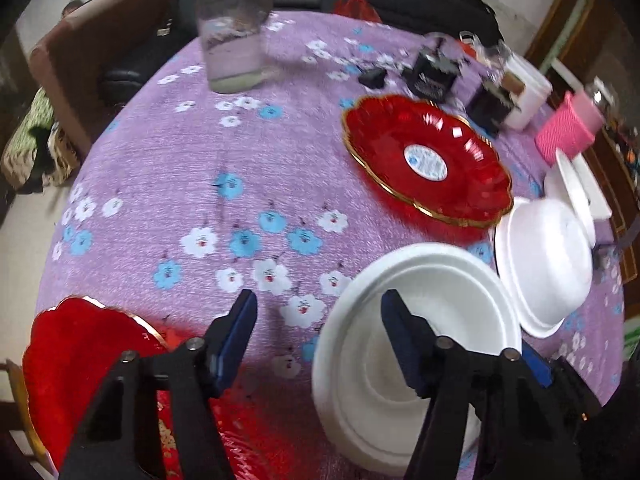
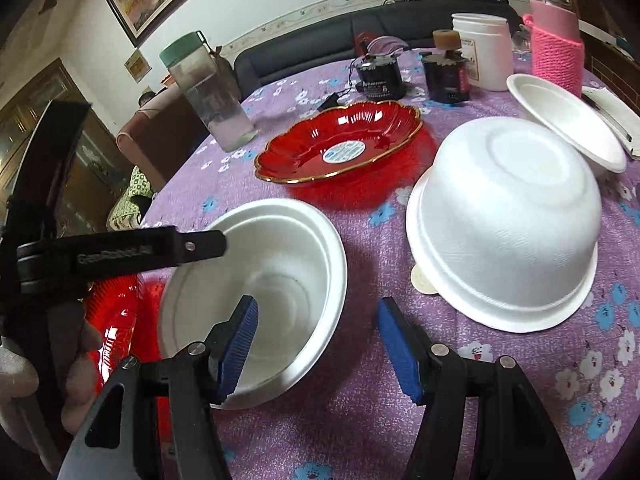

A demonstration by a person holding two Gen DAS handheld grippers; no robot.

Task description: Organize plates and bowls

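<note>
Bowls sat on the purple tabletop [image 2: 360,420]: an upright white bowl [image 2: 256,300] beside an overturned bowl [image 2: 504,220]. Both the left gripper [image 1: 318,336] and right gripper [image 2: 316,340] were spread wide, grasping nothing, near the upright bowl's rim. A red plate [image 2: 340,144] lay beyond.
</note>
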